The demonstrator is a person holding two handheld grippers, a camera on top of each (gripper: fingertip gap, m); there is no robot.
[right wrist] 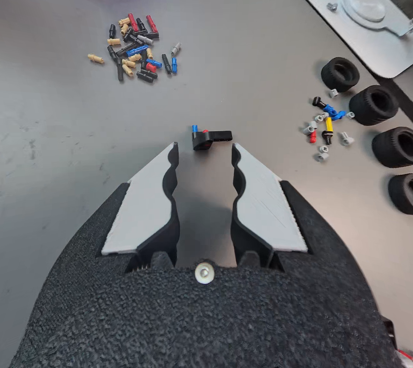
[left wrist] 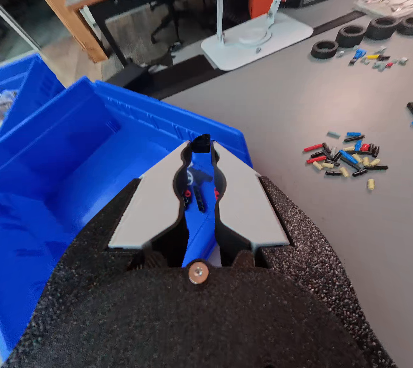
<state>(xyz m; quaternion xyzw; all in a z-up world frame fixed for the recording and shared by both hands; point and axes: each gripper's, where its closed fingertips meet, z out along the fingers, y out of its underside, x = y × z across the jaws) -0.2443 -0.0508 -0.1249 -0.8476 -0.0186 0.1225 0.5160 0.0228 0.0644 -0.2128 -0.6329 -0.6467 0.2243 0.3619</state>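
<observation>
In the left wrist view, the left tongs (left wrist: 201, 143) sit at the centre of the frame, clenched on a small black piece (left wrist: 201, 143) pinched between their very tips. They hang over the near right corner of a blue bin (left wrist: 73, 156), which fills the left half of the frame. A few small black and red parts (left wrist: 196, 198) lie on the bin's floor, seen through the narrow gap between the fingers. To the right of the bin, the grey table (left wrist: 301, 111) carries a loose heap of pins (left wrist: 346, 159) in black, red, blue and tan at the right of the frame. Higher up at the right edge stands a row of black tyres (left wrist: 350, 36), with a smaller scatter of parts just below them, and the white lamp base (left wrist: 257, 42) sits at upper centre. In the right wrist view, the right tongs (right wrist: 205, 145) are released, their fingers spread wide and grasping nothing. Just beyond the tips at the centre of the frame, a small black assembly (right wrist: 210, 137) with a blue pin and a red pin lies on the table, apart from both fingers. The pin heap (right wrist: 136, 49) is at upper left, well apart from the tongs. At the right edge are a scatter of small parts (right wrist: 328, 127) in grey, blue, yellow and red and the tyres (right wrist: 373, 105). The lamp base (right wrist: 324, 6) fills the upper right corner.
</observation>
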